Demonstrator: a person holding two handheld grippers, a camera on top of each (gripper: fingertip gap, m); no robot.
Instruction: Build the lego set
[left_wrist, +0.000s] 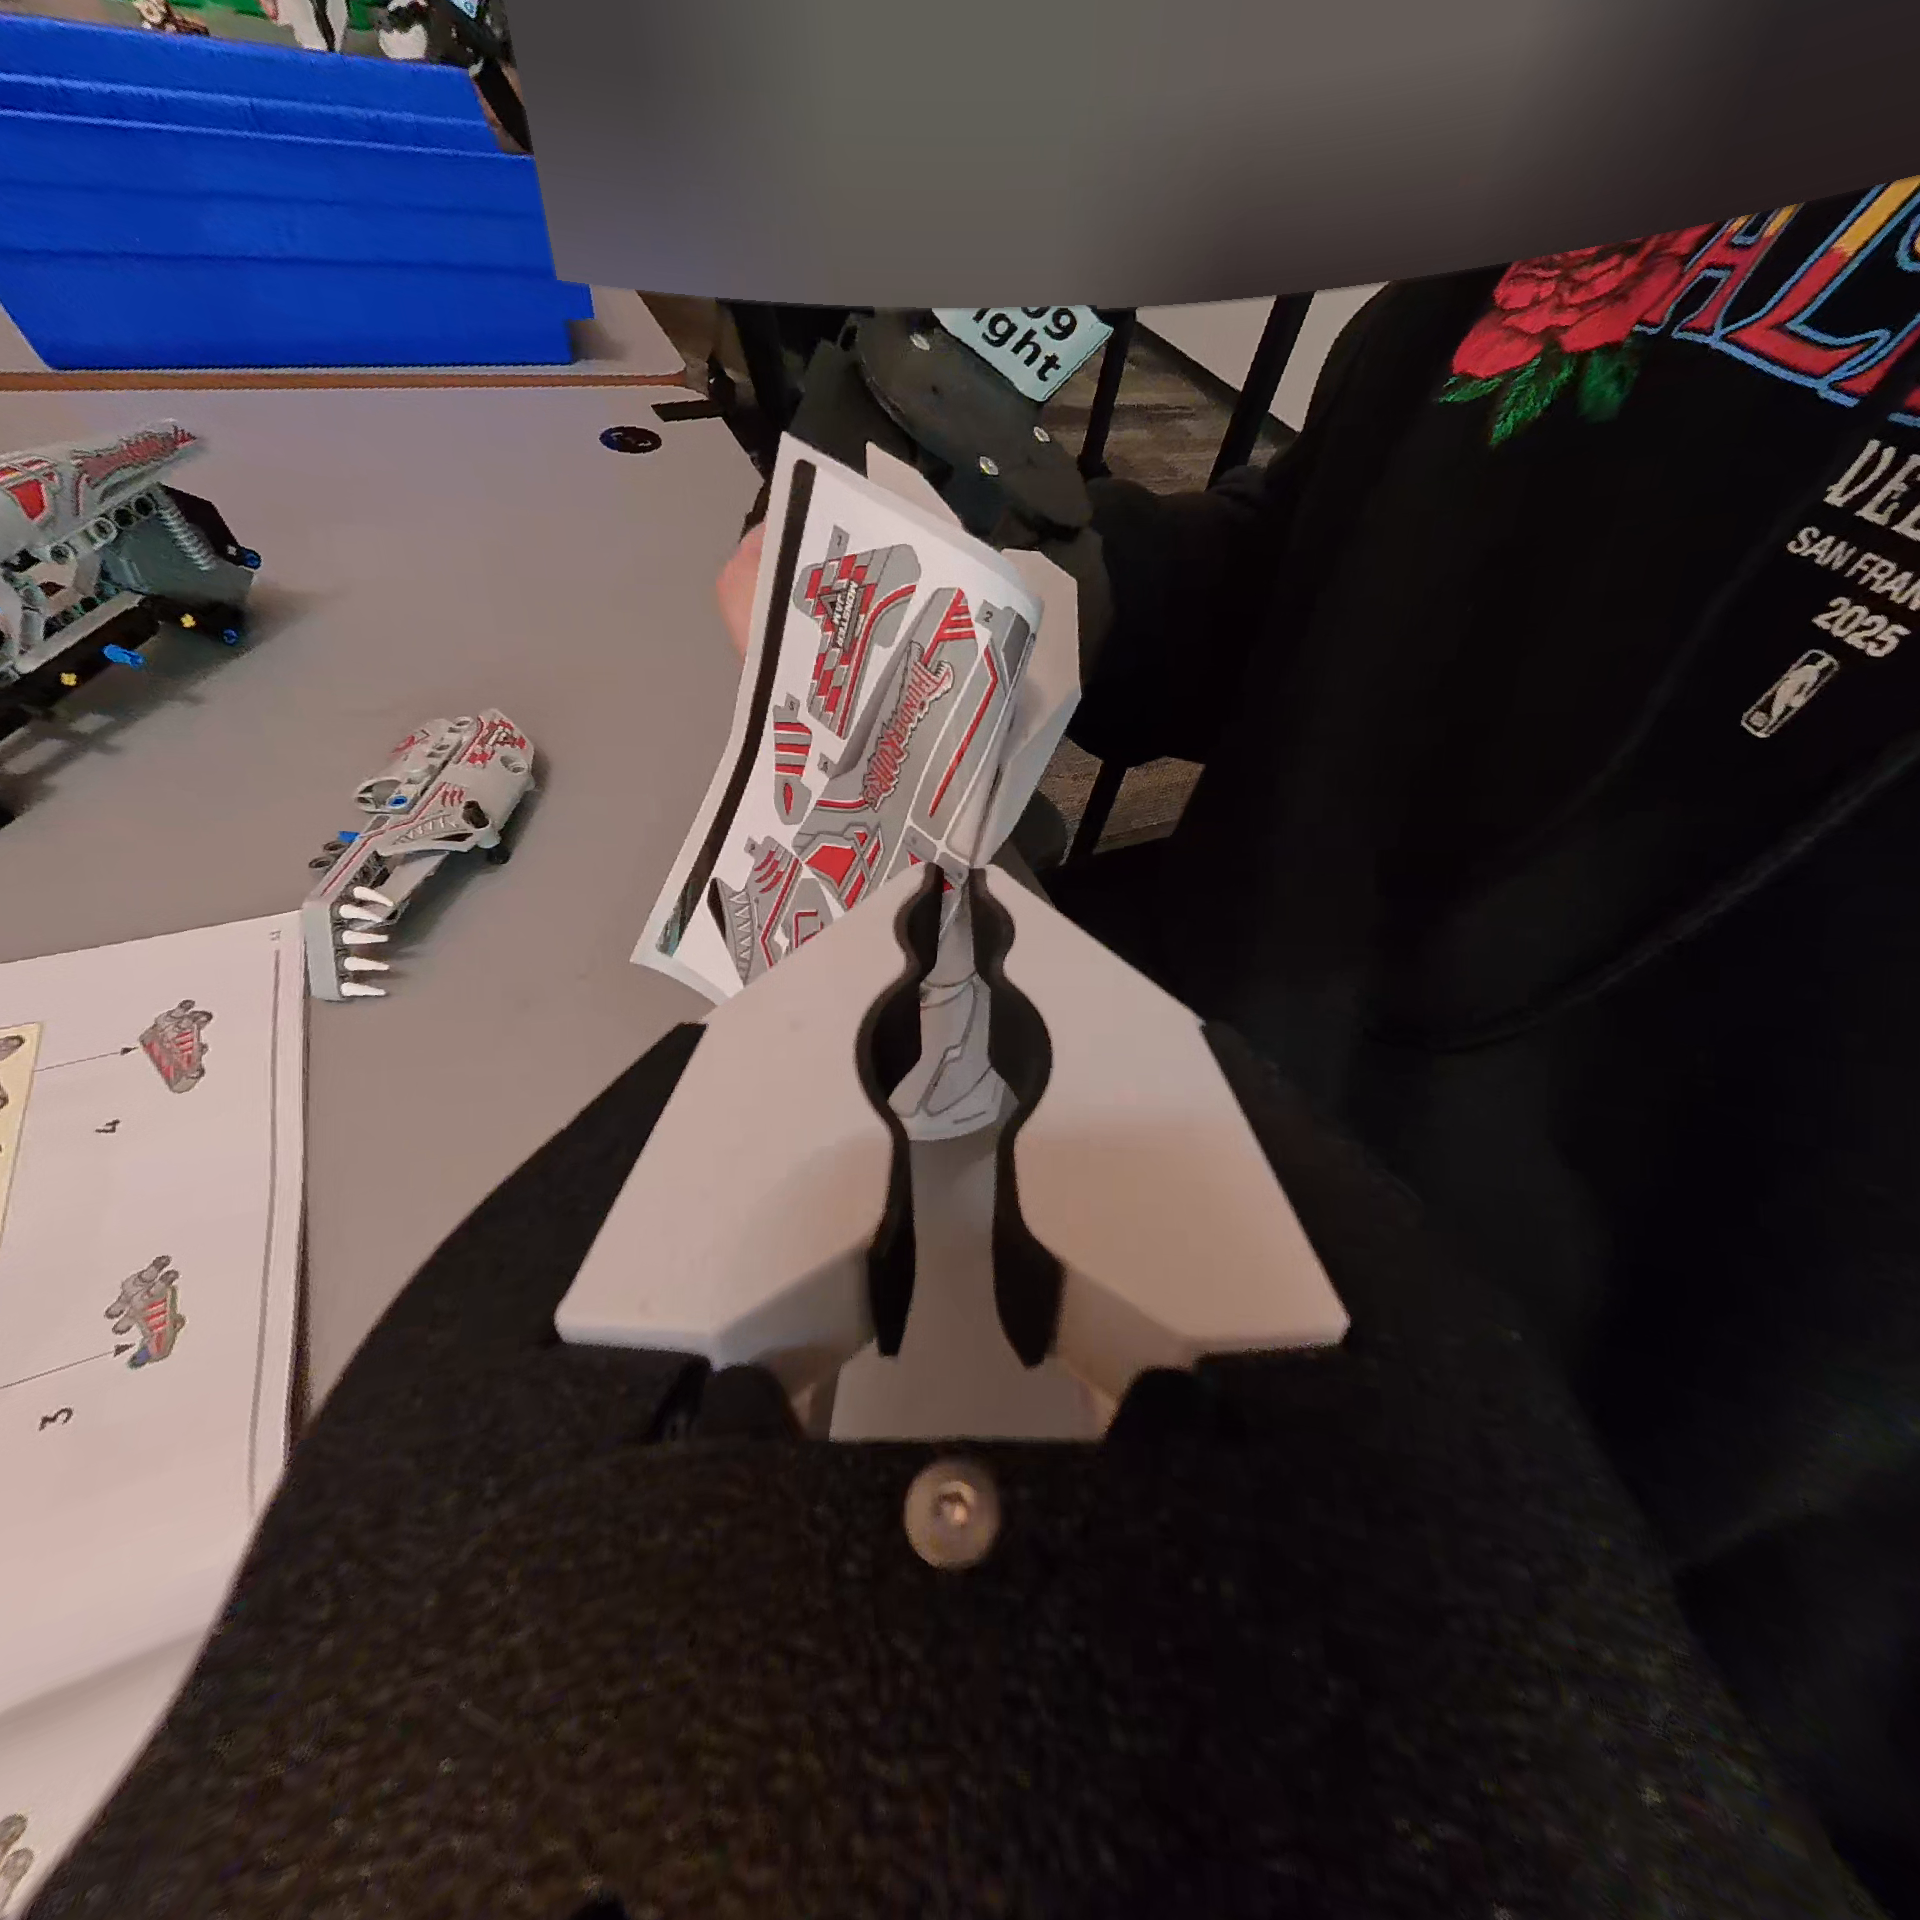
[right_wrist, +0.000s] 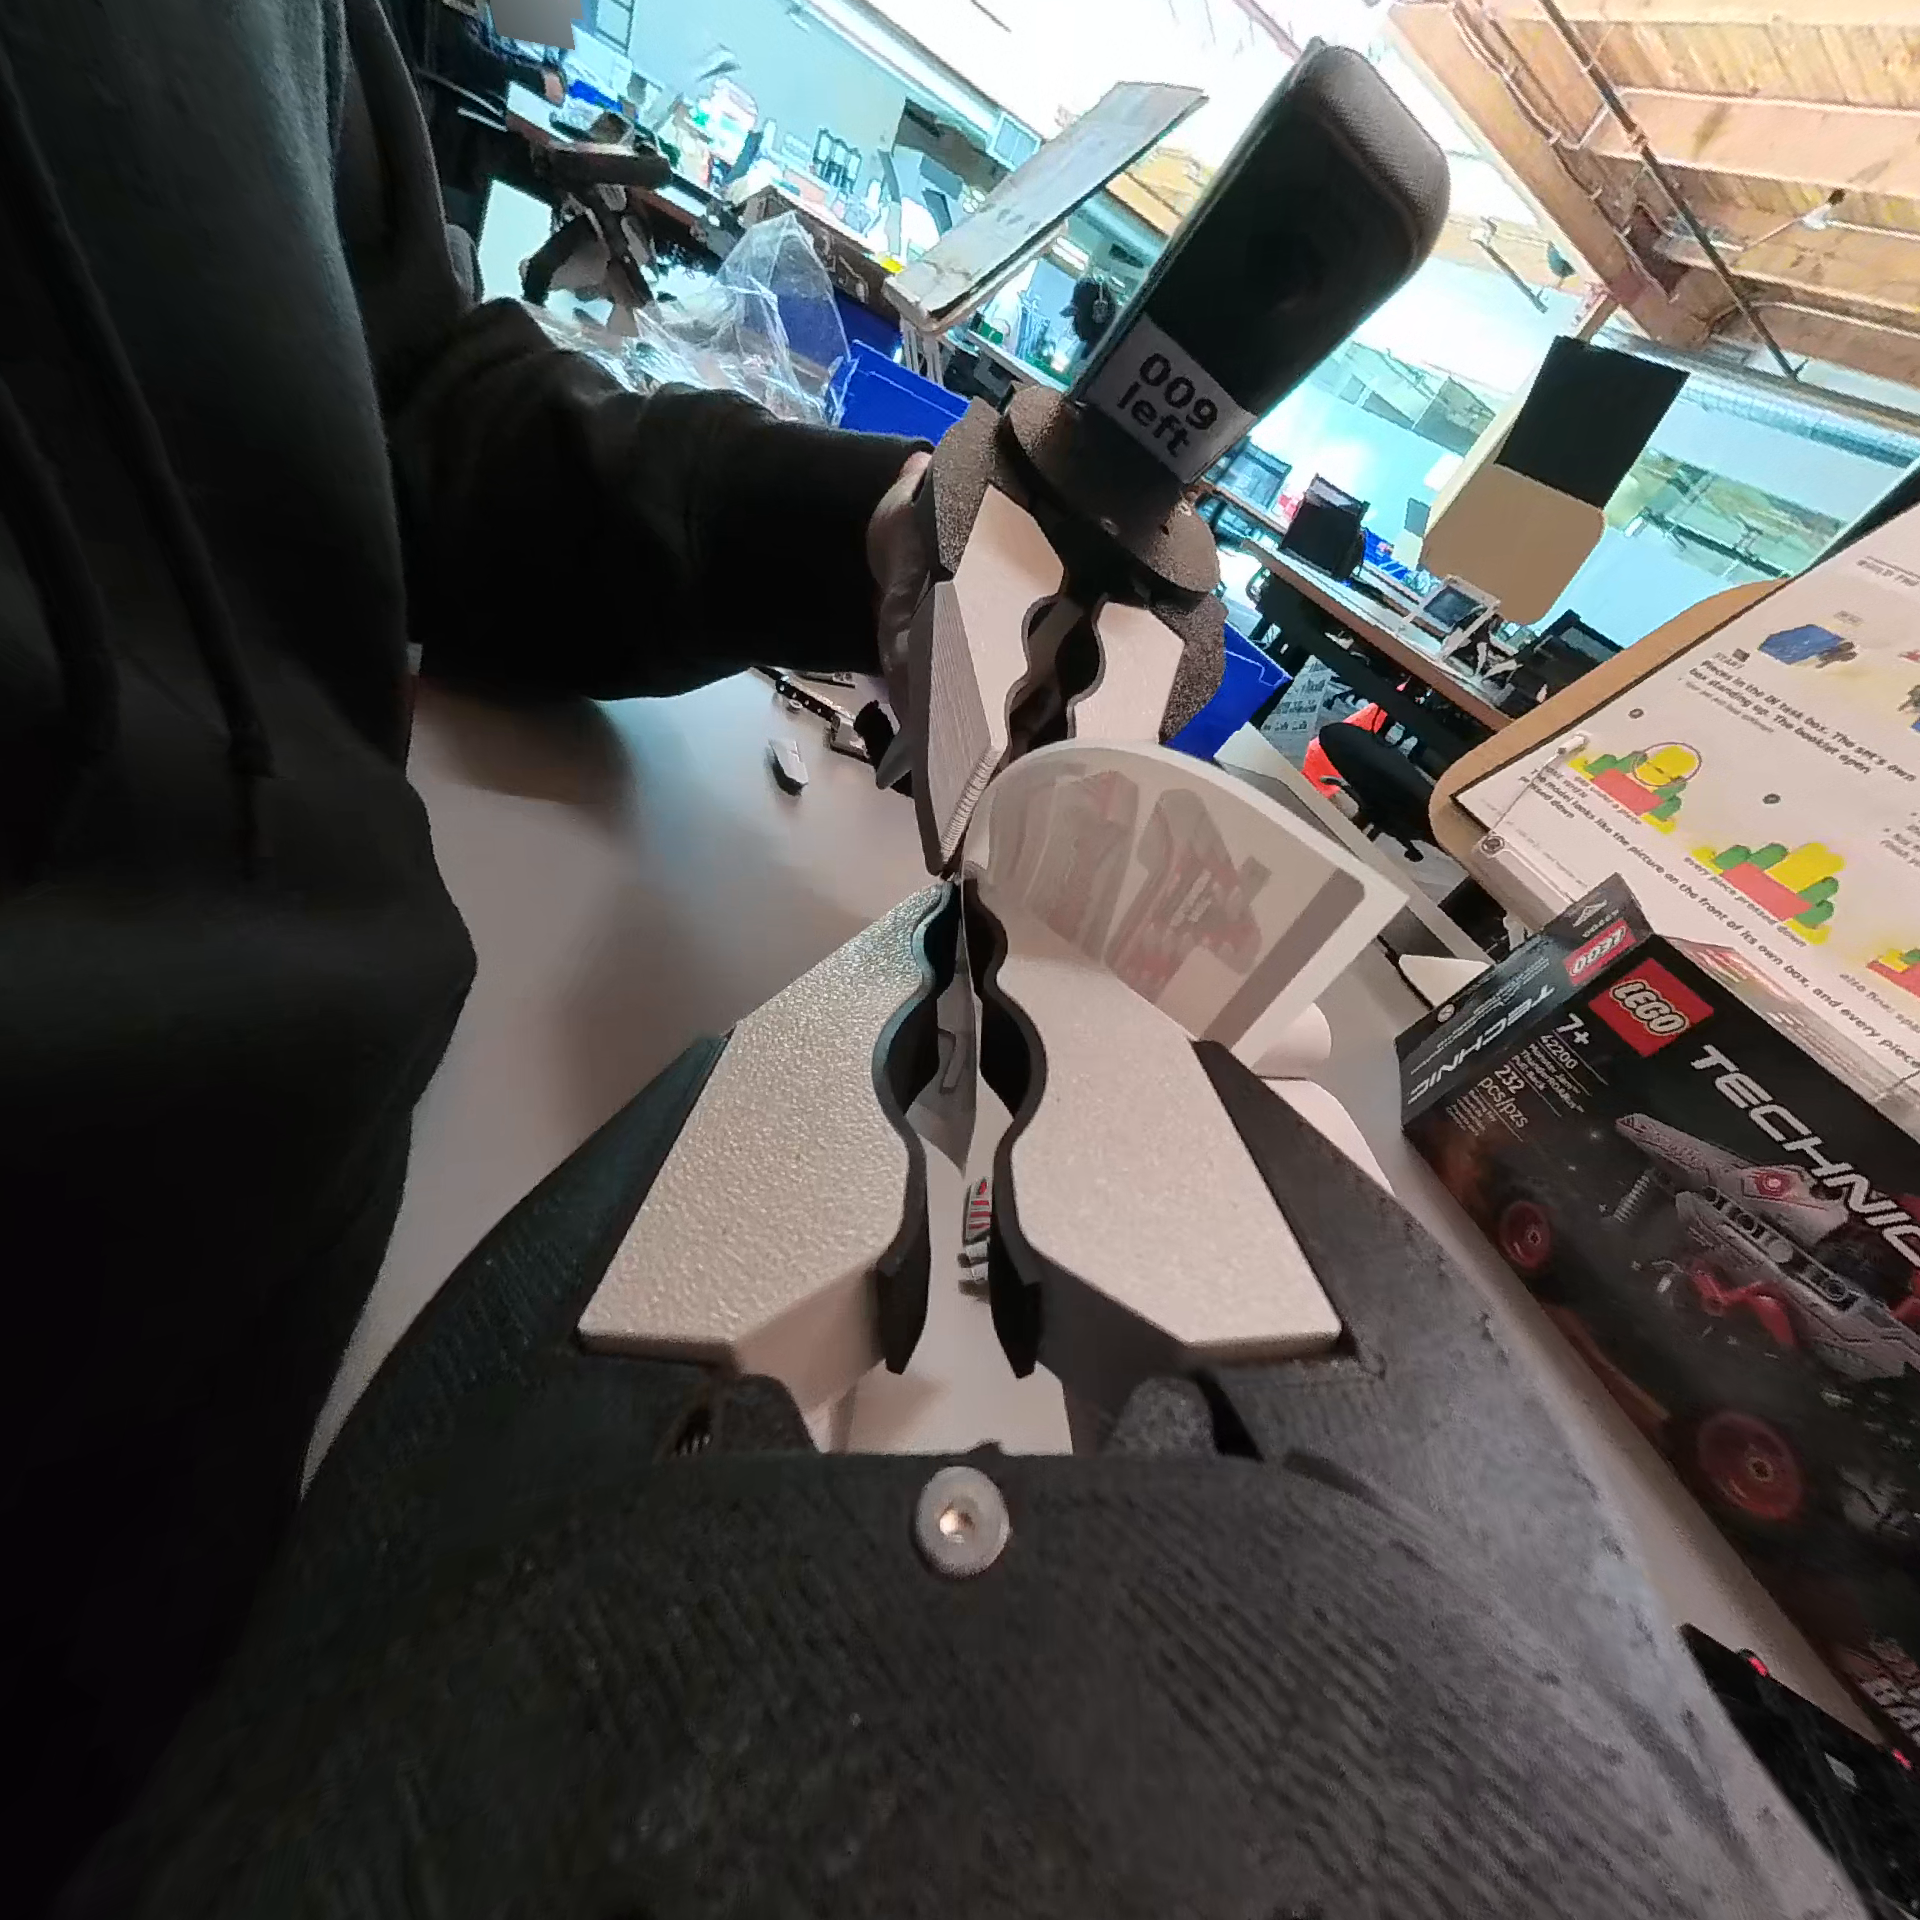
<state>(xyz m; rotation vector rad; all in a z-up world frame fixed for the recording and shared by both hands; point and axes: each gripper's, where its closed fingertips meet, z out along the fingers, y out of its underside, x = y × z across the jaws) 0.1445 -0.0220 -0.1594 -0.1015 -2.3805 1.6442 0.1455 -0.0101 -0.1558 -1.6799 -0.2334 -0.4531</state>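
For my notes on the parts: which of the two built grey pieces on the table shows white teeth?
The smaller piece, lying alone beside the instruction booklet; the larger model farther back shows no white teeth.

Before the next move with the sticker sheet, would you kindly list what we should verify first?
1. Hold of the left gripper on the sticker sheet: ok, shut on it.
2. Hold of the right gripper on the same sheet: ok, shut on it.
3. Sheet flat: not ok, it curls.
4. The toothed grey panel lying free on the table: ok.
5. The instruction booklet open: ok.
6. A sticker already lifted: cannot tell.
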